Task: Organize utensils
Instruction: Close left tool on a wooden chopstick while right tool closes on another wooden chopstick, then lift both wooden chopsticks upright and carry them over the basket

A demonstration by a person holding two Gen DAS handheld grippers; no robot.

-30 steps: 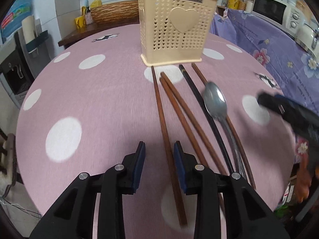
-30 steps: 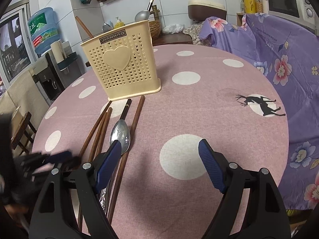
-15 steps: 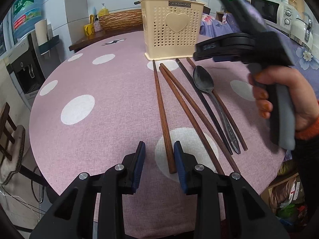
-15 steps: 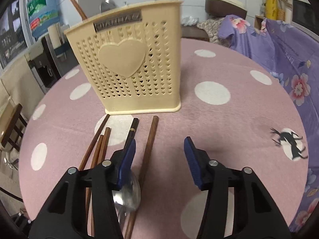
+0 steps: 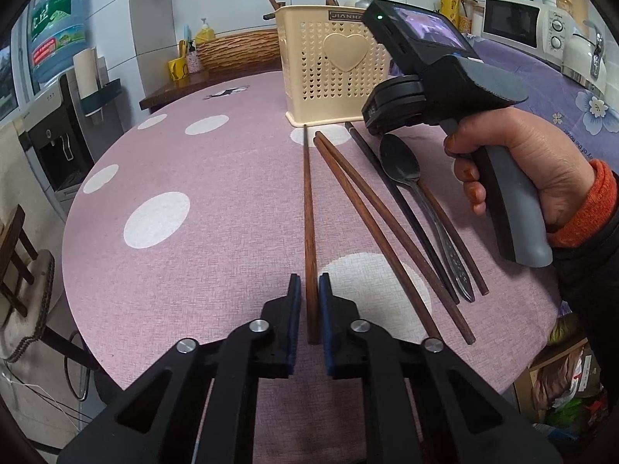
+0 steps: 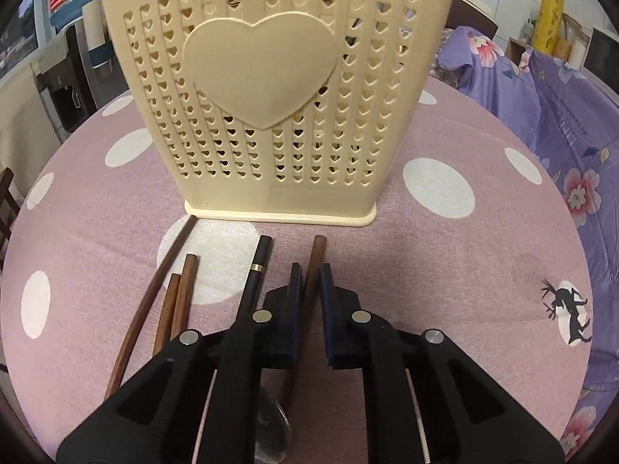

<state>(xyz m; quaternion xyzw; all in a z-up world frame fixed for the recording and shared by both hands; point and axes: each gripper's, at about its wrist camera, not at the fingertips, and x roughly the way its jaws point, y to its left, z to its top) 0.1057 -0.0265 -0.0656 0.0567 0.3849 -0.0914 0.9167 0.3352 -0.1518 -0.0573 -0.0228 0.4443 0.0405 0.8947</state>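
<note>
A cream perforated utensil basket (image 5: 332, 77) (image 6: 271, 116) stands on the pink dotted table (image 5: 193, 193). In front of it lie several brown chopsticks, a black chopstick (image 5: 387, 181) (image 6: 257, 270) and a metal spoon (image 5: 400, 164) (image 6: 271, 425). My left gripper (image 5: 309, 282) is closing tight on the near end of the leftmost brown chopstick (image 5: 307, 193), its pads pressing it. My right gripper (image 6: 309, 270), held by a hand (image 5: 541, 162), is closing tight on the far end of the rightmost brown chopstick (image 6: 318, 247), close to the basket's base.
A crossed pair of brown chopsticks (image 5: 367, 212) (image 6: 182, 294) lies between the two held ones. A chair (image 5: 23, 282) and a water dispenser (image 5: 58, 77) stand left of the table. On the right a purple floral cloth (image 6: 561, 116) covers a counter bearing a microwave (image 5: 514, 19).
The left jaws have closed on the leftmost chopstick. The right gripper has moved forward and down toward the basket and closed on the rightmost chopstick's far end.
</note>
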